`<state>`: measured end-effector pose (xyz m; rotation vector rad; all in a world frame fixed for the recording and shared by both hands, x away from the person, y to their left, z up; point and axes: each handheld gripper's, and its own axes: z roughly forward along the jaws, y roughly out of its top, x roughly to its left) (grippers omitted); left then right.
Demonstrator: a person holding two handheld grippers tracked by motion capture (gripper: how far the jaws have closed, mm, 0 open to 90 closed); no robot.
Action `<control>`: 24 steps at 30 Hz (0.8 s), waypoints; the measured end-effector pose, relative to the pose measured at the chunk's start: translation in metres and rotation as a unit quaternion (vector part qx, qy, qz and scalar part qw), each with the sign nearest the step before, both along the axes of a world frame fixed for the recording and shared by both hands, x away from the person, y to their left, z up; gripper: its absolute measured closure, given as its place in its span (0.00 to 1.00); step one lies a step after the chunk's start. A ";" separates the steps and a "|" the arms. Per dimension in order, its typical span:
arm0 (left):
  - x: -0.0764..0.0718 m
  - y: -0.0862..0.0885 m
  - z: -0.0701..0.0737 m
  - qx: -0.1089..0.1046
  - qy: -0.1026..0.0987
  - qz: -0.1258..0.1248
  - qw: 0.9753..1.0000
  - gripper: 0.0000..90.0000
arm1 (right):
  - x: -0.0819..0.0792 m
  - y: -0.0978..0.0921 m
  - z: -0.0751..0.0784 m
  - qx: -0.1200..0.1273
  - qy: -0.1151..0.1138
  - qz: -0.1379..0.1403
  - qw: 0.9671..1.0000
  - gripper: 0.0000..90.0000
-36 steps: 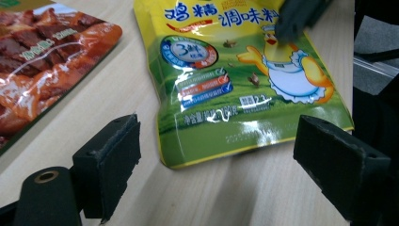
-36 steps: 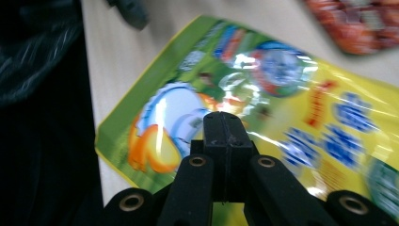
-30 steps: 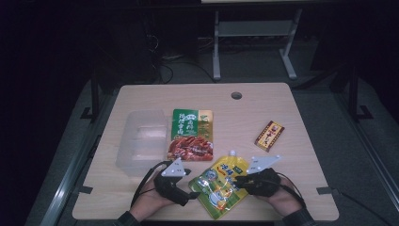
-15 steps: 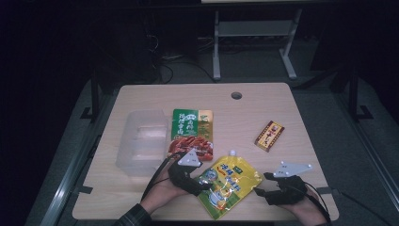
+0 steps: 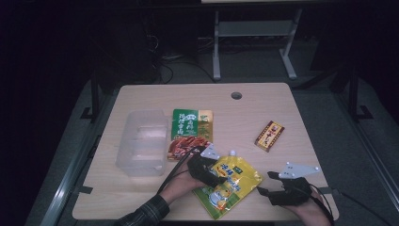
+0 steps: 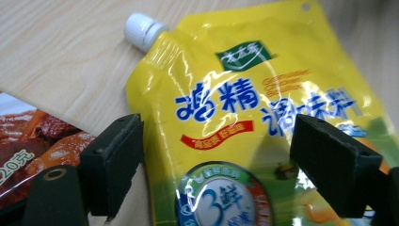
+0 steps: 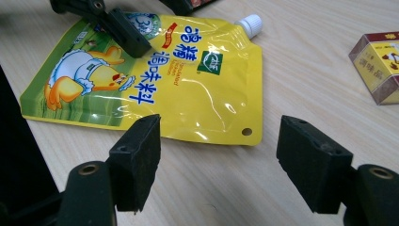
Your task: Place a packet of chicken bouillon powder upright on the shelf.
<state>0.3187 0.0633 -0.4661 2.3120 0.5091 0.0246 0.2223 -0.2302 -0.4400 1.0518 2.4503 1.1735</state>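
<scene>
The yellow spouted seasoning pouch (image 5: 229, 184) lies flat just right of the clear plastic container (image 5: 142, 141), not yet gripped: the left gripper (image 6: 216, 157) straddles it wide open, the right gripper (image 7: 219, 157) hangs open beside it.

The yellow pouch (image 6: 244, 117) is glossy plastic film with a white plastic cap, on matt wood-grain table (image 5: 282, 113).

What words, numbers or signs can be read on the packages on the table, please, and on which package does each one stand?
"鸡精" and "调味料": big blue characters on the yellow spout pouch.
"3鲜": round blue badge on the same pouch.
Green logo, red banner and small Latin print on that pouch: too blurred to read.
"20克": corner of the red food packet.
Green and red packet and small red and yellow box: print too small to read.
</scene>
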 end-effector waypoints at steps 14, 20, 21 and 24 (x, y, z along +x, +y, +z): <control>0.002 0.001 0.001 0.009 0.018 0.007 1.000 0.33 | 0.001 -0.002 0.003 0.001 -0.007 -0.006 1.000 0.35; 0.004 0.003 0.004 0.027 0.007 0.019 0.999 0.64 | 0.001 -0.005 0.004 0.004 -0.010 -0.009 1.000 0.36; 0.004 0.003 0.004 0.027 0.007 0.019 0.999 0.68 | 0.002 -0.006 0.003 0.003 -0.010 -0.010 1.000 0.36; 0.003 0.002 0.004 0.031 0.004 0.024 0.999 0.80 | 0.002 -0.007 0.004 0.005 -0.007 -0.013 1.000 0.36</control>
